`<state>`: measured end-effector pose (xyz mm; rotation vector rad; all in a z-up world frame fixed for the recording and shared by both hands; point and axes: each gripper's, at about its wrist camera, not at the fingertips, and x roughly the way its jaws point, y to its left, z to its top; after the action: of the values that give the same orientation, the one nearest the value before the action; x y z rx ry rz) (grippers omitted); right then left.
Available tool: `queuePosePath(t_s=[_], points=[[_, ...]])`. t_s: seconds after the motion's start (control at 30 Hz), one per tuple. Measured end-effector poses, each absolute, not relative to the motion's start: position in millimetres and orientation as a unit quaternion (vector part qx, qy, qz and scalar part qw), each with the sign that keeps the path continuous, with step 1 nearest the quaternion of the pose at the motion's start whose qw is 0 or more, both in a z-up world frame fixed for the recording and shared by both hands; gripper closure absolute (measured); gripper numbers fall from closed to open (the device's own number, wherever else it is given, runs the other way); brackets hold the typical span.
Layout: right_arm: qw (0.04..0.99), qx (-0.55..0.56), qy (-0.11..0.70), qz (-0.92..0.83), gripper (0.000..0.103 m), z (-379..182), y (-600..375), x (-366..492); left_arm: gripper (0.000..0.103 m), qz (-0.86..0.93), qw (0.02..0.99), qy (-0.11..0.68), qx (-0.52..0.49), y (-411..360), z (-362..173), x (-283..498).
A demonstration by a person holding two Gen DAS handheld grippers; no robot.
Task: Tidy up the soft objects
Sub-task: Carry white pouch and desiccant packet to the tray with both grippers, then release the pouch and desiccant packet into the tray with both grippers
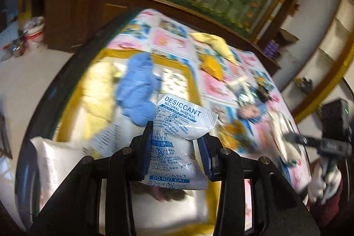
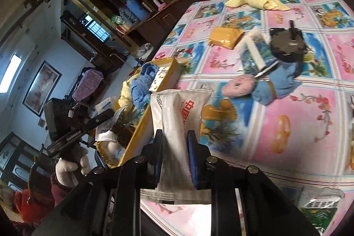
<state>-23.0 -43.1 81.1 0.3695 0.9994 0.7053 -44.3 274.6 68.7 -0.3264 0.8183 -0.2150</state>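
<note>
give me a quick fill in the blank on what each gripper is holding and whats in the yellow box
1. The left gripper is shut on a white packet whose top printed word is ____.
2. The right gripper is shut on a white pouch with ____ characters printed on it.
3. In the yellow box a ____ cloth lies on top.

Missing words: DESICCANT; red; blue
</note>
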Motion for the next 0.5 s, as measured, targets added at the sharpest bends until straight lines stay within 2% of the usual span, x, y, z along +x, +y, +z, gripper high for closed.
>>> queuePosePath(t_s=[0.2,0.23,0.43,0.5], points=[[0.77,0.149,0.484,0.388,0.084,83,31,-20,0.059,-0.049,0.893,0.411,-0.177,301,61,-31],[0.764,0.138,0.487,0.4,0.084,83,47,-21,0.055,-0.054,0.894,0.406,-0.182,302,61,-34],[0.735,0.065,0.498,0.455,0.084,74,125,-29,0.055,-0.064,0.906,0.35,-0.228,325,82,-58],[0.727,0.033,0.5,0.469,0.084,69,150,-33,0.049,-0.056,0.916,0.326,-0.228,330,93,-69]])
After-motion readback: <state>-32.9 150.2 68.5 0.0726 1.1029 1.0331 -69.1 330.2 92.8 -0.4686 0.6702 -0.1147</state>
